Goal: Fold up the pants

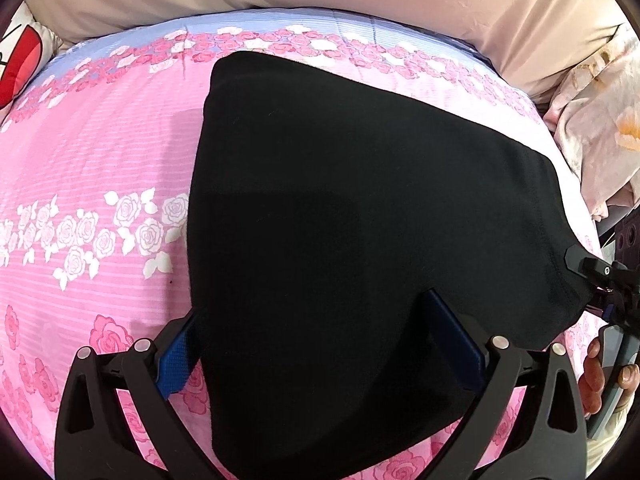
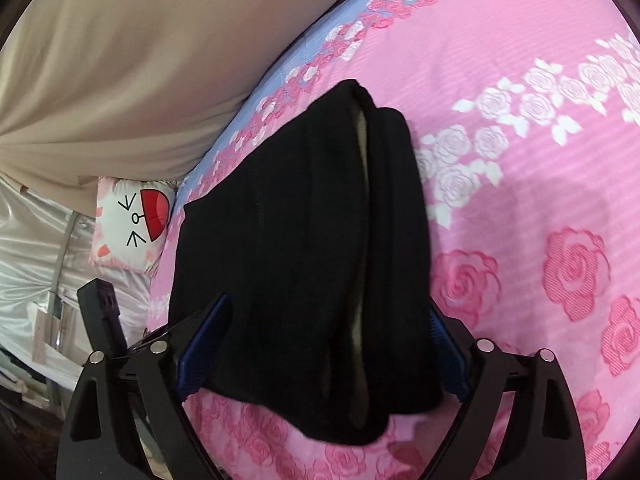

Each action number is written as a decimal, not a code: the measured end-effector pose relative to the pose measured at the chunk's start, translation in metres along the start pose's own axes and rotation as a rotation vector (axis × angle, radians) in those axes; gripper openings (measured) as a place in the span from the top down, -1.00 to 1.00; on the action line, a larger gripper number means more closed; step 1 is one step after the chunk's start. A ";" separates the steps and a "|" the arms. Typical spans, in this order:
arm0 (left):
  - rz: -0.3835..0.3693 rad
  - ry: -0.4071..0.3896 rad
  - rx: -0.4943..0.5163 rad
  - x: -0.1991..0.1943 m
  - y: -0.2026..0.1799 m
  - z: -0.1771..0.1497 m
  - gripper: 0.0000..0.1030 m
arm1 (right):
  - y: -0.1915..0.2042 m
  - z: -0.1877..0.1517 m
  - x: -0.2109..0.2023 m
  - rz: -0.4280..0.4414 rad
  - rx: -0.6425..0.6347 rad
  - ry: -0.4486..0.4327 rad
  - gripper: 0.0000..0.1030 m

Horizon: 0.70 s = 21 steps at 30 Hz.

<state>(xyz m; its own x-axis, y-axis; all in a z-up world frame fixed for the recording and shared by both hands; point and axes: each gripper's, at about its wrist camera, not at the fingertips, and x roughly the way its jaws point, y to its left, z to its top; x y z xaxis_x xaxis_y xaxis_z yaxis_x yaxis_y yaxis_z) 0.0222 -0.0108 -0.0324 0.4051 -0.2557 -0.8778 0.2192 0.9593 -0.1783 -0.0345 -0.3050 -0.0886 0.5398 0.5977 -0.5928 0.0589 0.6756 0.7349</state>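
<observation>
Straddling folded black pants [image 1: 340, 200] with both grippers spread, nothing pinched; pressing layers flat, edges aligned on the pink bedsheet [image 1: 100, 152].

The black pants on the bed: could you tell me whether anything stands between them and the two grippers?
Nothing visible does: the black pants already lie between the spread fingers of both the left gripper and the right gripper.

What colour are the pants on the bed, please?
The pants are black, clearest in the left wrist view.
</observation>
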 end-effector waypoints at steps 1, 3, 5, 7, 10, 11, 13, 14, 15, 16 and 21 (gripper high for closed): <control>0.004 -0.003 0.002 0.000 -0.002 0.000 -0.91 | 0.001 0.000 0.000 0.006 -0.005 -0.003 -0.90; 0.020 -0.013 0.012 -0.001 -0.003 -0.001 -0.91 | 0.006 -0.001 0.003 -0.008 -0.026 -0.019 -0.90; 0.040 -0.025 0.024 -0.002 -0.006 -0.002 -0.91 | 0.012 -0.003 0.006 -0.032 -0.057 -0.030 -0.90; 0.058 -0.035 0.035 -0.002 -0.009 -0.002 -0.91 | 0.016 -0.005 0.008 -0.050 -0.081 -0.044 -0.90; 0.077 -0.045 0.039 -0.001 -0.011 -0.002 -0.91 | 0.019 -0.007 0.010 -0.060 -0.106 -0.067 -0.90; 0.081 -0.048 0.036 -0.001 -0.011 -0.002 -0.91 | 0.019 -0.008 0.010 -0.055 -0.112 -0.077 -0.90; 0.084 -0.050 0.033 -0.001 -0.011 -0.001 -0.91 | 0.017 -0.010 0.009 -0.043 -0.124 -0.099 -0.90; 0.087 -0.052 0.031 -0.001 -0.011 -0.001 -0.91 | 0.018 -0.011 0.010 -0.041 -0.126 -0.107 -0.90; 0.090 -0.054 0.030 0.000 -0.012 -0.001 -0.91 | 0.019 -0.012 0.010 -0.043 -0.133 -0.114 -0.90; 0.095 -0.057 0.031 0.000 -0.013 0.000 -0.91 | 0.020 -0.013 0.010 -0.053 -0.142 -0.115 -0.90; 0.122 -0.066 0.035 0.000 -0.020 0.001 -0.91 | 0.029 -0.018 0.012 -0.144 -0.184 -0.138 -0.58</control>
<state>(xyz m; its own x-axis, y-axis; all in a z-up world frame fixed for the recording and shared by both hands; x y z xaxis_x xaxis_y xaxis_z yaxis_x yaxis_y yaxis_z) 0.0194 -0.0298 -0.0286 0.4881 -0.1462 -0.8605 0.1949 0.9792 -0.0559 -0.0413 -0.2702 -0.0799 0.6474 0.4333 -0.6270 -0.0036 0.8244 0.5661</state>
